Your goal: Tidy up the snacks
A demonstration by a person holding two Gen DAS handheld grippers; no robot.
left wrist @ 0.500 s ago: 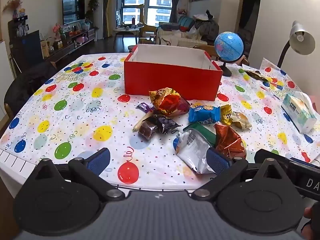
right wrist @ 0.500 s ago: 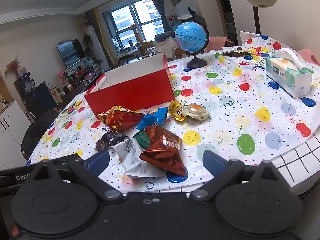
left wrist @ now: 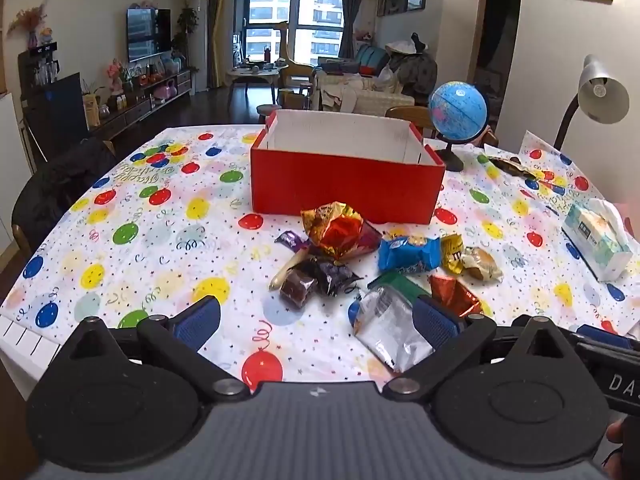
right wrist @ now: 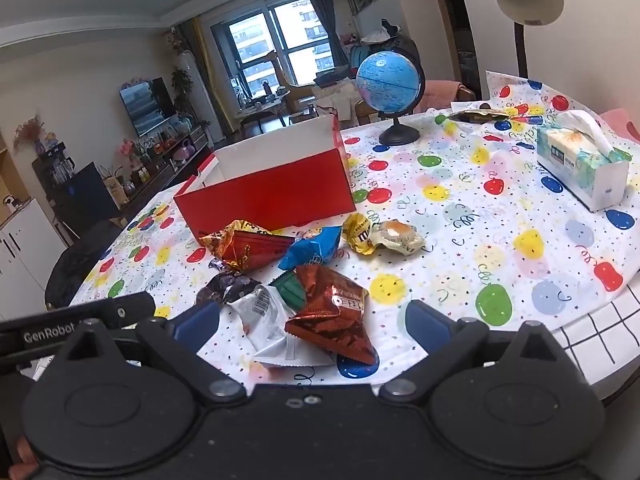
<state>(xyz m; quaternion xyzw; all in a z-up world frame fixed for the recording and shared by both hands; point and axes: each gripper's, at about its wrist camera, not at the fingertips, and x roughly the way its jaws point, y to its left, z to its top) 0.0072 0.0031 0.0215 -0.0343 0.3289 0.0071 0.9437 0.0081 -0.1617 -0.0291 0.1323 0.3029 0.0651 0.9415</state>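
Observation:
An empty red box with a white inside stands mid-table. In front of it lies a heap of snack packets: a gold-red bag, a blue packet, a yellow candy bag, dark chocolate packets, a silver pouch and a copper foil bag. My left gripper hovers open just short of the heap. Over the silver and copper packets my right gripper stands open, apart from them.
A balloon-print cloth covers the table. A blue globe stands behind the box, a tissue box at the right, a desk lamp at the far right. The table's near edge runs under both grippers.
Both grippers have crept slightly forward toward the heap; their jaws stay wide. No packet has moved.

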